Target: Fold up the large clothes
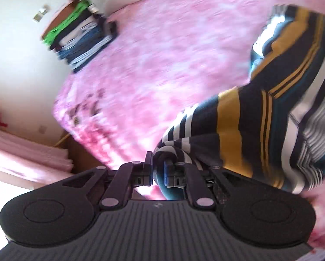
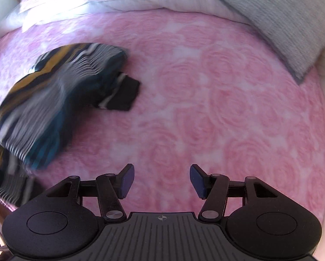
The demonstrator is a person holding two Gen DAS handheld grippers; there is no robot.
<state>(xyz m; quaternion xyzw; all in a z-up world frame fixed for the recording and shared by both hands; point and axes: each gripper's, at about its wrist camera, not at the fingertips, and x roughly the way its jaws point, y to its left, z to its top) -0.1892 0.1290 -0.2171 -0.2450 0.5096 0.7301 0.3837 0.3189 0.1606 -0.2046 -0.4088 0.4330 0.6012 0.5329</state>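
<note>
The left gripper (image 1: 157, 169) pinches a bunched edge of the striped shirt (image 1: 271, 117), which trails limp over the pink bed (image 2: 206, 100). The right gripper (image 2: 160, 180) hangs empty, jaws apart. Soft, light cloth; best taken at hem or shoulder.

One striped garment (image 2: 53, 100) lay on one pink bedspread (image 2: 206, 108). One grey pillow (image 2: 282, 26) sat at the far right, and one stack of folded clothes (image 1: 79, 34) at the far left. Two grippers were in view.
</note>
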